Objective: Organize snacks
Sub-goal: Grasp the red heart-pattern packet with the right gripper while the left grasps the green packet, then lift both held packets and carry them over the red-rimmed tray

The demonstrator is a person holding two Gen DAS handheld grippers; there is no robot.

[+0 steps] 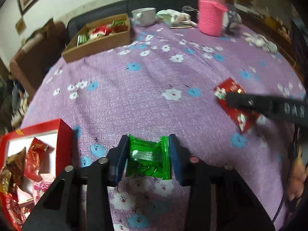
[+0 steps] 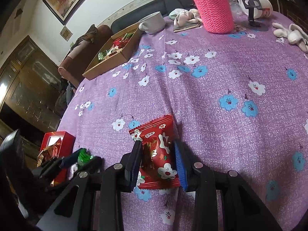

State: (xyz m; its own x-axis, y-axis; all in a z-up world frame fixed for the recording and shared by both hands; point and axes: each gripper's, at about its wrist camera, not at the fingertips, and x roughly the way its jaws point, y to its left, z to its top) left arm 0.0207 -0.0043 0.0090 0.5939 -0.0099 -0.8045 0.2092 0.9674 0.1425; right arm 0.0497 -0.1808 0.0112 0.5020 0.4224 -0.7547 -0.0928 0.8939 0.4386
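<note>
A green foil snack packet [image 1: 148, 157] lies on the purple flowered tablecloth [image 1: 154, 88], and my left gripper [image 1: 148, 137] is shut on it, its blue pads pressing both side edges. The right wrist view shows the same packet [image 2: 83, 155] at lower left, beside the red box. My right gripper [image 2: 156, 143] is shut on a red snack packet with white flowers [image 2: 157, 154], which rests on the cloth. In the left wrist view that red packet [image 1: 231, 88] sits at the right under a black finger [image 1: 242, 101].
A red box [image 1: 64, 144] with several wrapped snacks stands at the near left. A brown cardboard box [image 1: 100, 44] holding green and red packets sits at the far left. A white cup [image 1: 144, 16], a pink knitted bottle sleeve [image 1: 210, 17], cloths and a black stand [image 2: 252, 9] line the far edge.
</note>
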